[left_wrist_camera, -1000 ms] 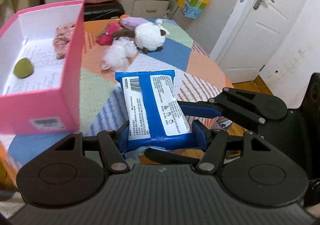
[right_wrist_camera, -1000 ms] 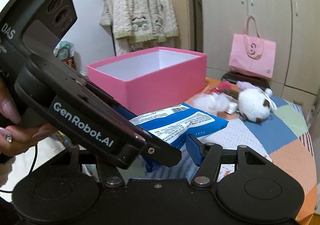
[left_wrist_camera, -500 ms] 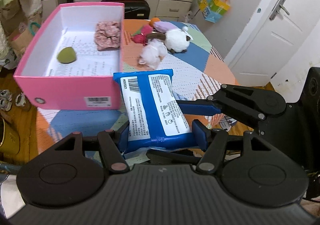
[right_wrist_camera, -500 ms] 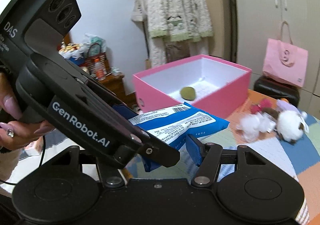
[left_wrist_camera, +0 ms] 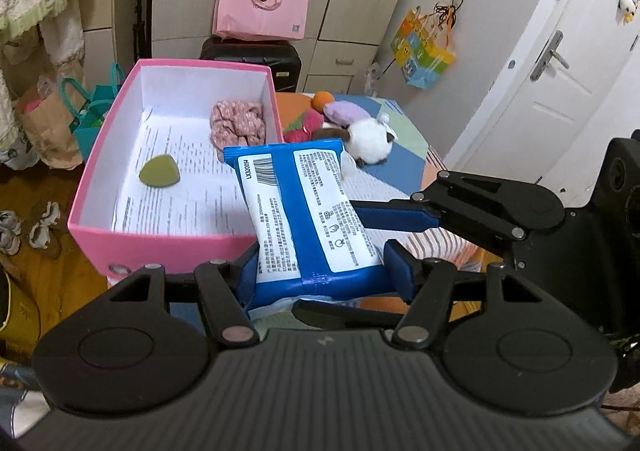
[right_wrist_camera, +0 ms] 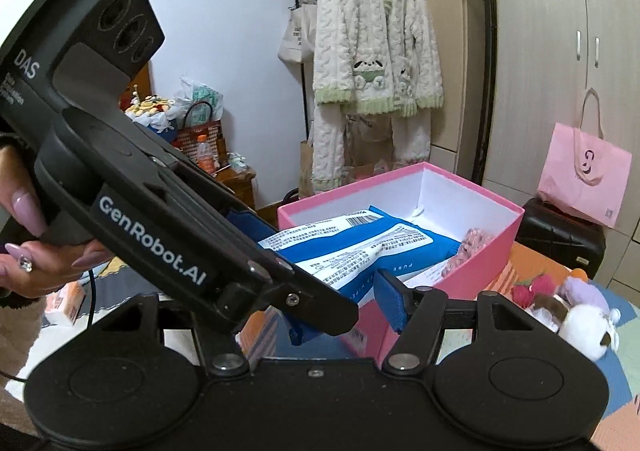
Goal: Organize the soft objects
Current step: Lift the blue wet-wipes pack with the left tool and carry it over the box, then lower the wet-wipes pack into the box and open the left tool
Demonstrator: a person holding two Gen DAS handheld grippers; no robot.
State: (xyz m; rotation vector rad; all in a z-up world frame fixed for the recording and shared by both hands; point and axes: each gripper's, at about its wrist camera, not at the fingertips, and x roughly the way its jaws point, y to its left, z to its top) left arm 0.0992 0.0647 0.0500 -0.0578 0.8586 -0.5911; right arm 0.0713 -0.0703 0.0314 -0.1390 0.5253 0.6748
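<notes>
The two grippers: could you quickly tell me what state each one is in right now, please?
Left gripper: closed on the blue wipes pack.
Right gripper: jaws opening, the same pack between them; whether the pads press it cannot be told.

Each unit is a matte black moulded housing. The near deck of the left tongs (left_wrist_camera: 324, 271) is ribbed with fine parallel grooves and flanked by two round caps with recessed circles. Black linkage arms pivot on silver-headed pins and carry blue textured fingers (left_wrist_camera: 400, 269). The right tongs (right_wrist_camera: 336, 291) share this layout, with a smooth deck and a small centre screw. In the right wrist view, the left unit's side bears white lettering "GenRobot.AI" and "DAS", above three round recessed ports. A thin black cable hangs at the lower left. The hand (right_wrist_camera: 32, 243) shows long glossy pale-pink nails, one set with a clear gem.
</notes>
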